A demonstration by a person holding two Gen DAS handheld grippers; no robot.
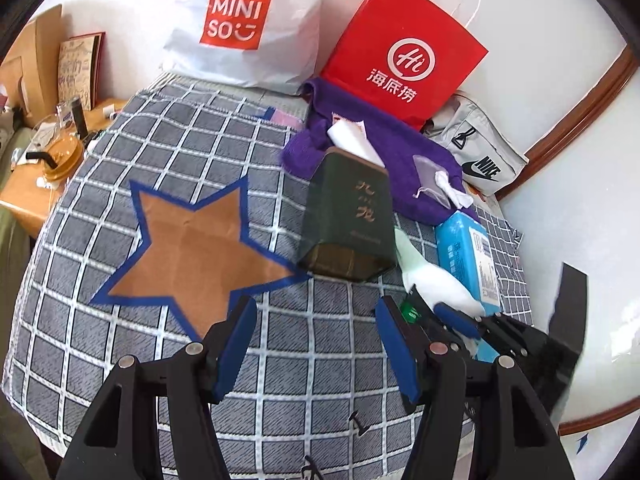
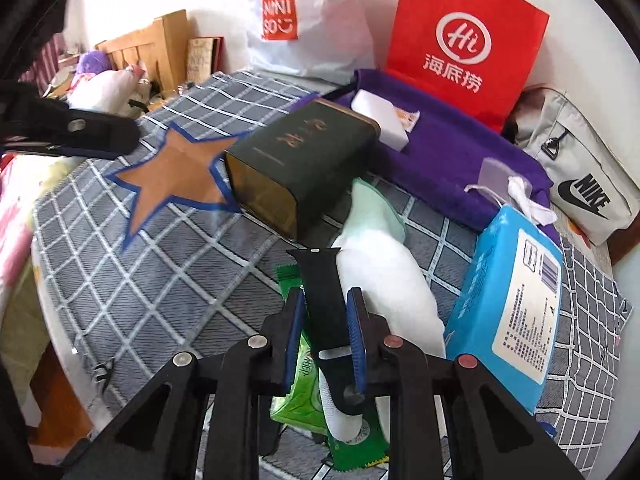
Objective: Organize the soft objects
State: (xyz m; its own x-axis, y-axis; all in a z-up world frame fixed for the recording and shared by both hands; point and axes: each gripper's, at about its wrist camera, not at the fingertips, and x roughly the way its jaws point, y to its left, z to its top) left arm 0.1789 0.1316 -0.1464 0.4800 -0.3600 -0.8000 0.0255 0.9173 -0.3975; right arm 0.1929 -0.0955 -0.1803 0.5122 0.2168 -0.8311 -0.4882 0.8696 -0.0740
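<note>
Brown paper star with blue tape edging point(image 1: 192, 248) lies flat on the grey checked cloth point(image 1: 120, 360), left. Left gripper point(image 1: 316, 344) hovers over bare cloth, jaws apart, nothing between them. Dark green rectangular tin point(image 2: 296, 160) lies on its side just right of the star. Right gripper point(image 2: 326, 340) is clamped on a black rubber watch strap point(image 2: 324, 304), above a green foil sachet point(image 2: 304, 384) and beside a white and mint sock point(image 2: 384, 264). Blue wet-wipes pack point(image 2: 508, 304) sits right; purple towel point(image 2: 444, 152) behind.
</note>
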